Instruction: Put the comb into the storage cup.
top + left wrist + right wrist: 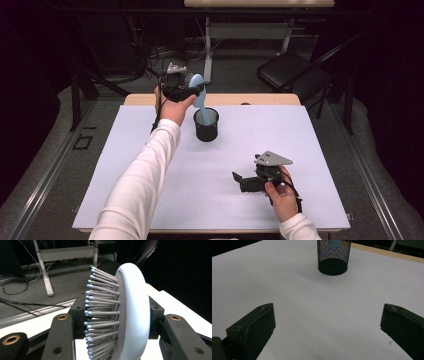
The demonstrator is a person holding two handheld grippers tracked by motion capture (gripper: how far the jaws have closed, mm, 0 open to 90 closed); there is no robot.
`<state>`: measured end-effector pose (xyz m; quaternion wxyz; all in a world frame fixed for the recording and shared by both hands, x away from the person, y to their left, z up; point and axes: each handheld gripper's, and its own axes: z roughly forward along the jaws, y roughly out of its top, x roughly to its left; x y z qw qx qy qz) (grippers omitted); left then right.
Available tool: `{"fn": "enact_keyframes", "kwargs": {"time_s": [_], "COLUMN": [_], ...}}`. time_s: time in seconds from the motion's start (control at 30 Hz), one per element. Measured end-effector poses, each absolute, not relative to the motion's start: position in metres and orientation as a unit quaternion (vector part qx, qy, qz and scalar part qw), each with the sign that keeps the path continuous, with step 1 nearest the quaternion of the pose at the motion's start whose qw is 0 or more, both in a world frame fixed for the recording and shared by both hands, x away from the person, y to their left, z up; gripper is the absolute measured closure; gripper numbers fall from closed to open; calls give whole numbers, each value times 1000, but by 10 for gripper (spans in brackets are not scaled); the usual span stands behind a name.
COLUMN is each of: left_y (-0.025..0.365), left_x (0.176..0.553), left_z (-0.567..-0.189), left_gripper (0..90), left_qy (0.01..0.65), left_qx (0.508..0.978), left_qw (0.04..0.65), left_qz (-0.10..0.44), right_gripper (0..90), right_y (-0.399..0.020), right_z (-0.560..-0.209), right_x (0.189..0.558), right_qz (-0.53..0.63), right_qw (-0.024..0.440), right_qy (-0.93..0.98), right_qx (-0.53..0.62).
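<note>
Both jaws of the left gripper [192,91] pinch the light, stiff plastic hairbrush [130,312] across its head, bristles against one pad, its handle below them inside the mesh cup [206,125]; right gripper [239,180] stands spread.

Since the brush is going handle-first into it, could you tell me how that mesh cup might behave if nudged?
The black mesh cup looks light, being open wire mesh, so it would probably slide on the smooth white table. Taller than wide, with the hairbrush leaning inside, it may tip.
</note>
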<state>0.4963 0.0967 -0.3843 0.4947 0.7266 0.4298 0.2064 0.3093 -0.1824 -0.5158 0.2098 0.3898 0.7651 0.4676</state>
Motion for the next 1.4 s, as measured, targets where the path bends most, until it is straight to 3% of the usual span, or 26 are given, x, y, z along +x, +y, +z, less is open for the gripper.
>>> {"fn": "enact_keyframes", "kwargs": {"time_s": [1.4], "left_y": [86], "left_x": [500], "left_z": [-407], "left_gripper": [493], "left_qy": [432], "left_qx": [744], "left_qw": [466], "left_qz": [208], "right_gripper": [0], "right_y": [-181], "right_z": [-517], "right_x": [309], "right_qz": [466], "right_qw": [210], "right_qy": [769], "right_qx": [385]}}
